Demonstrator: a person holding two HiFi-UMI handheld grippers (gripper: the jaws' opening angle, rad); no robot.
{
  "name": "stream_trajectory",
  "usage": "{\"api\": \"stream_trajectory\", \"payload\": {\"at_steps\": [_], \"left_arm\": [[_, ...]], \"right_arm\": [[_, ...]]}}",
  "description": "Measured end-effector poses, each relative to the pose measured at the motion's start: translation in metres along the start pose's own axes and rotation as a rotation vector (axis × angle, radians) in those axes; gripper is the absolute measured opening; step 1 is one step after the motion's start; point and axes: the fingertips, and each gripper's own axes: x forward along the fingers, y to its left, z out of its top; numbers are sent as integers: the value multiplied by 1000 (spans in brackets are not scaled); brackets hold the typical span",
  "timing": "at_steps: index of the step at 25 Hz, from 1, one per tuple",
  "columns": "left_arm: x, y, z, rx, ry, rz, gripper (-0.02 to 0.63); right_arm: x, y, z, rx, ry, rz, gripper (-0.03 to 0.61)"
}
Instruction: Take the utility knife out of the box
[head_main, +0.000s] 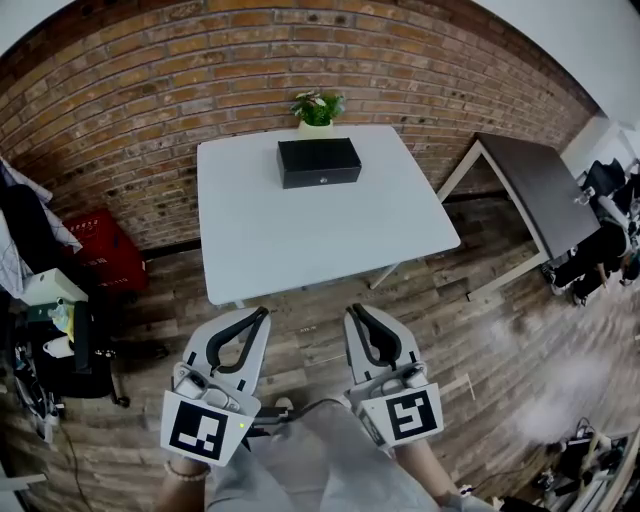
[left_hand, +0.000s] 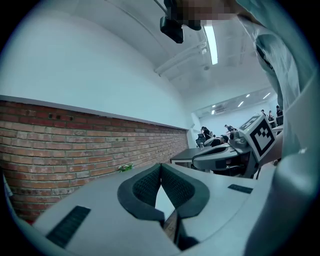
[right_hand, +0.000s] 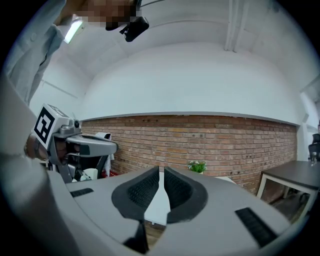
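Note:
A closed black box (head_main: 319, 162) sits at the far side of the white table (head_main: 300, 240); no utility knife shows in any view. My left gripper (head_main: 263, 313) and right gripper (head_main: 353, 309) hover side by side over the wooden floor, short of the table's near edge and well away from the box. In the left gripper view the left gripper (left_hand: 161, 166) has its dark pads meeting at the tip with nothing between them. In the right gripper view the right gripper (right_hand: 162, 170) shows only a thin slit between its pads, also empty. Both point level toward the brick wall.
A small potted plant (head_main: 317, 107) stands behind the box against the brick wall (head_main: 150, 90). A red crate (head_main: 100, 250) and cluttered gear lie at the left. A dark table (head_main: 545, 190) stands at the right, with people (head_main: 600, 240) beyond it.

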Motion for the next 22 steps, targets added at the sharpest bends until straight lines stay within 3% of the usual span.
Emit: {"api": "stream_trajectory", "payload": {"at_steps": [13, 22], "left_arm": [[-13, -1, -4, 14, 0, -24, 18], [9, 24, -1, 17, 4, 0, 18]], "right_arm": [[-13, 0, -16, -16, 47, -51, 58], [23, -12, -7, -31, 33, -26, 58]]}}
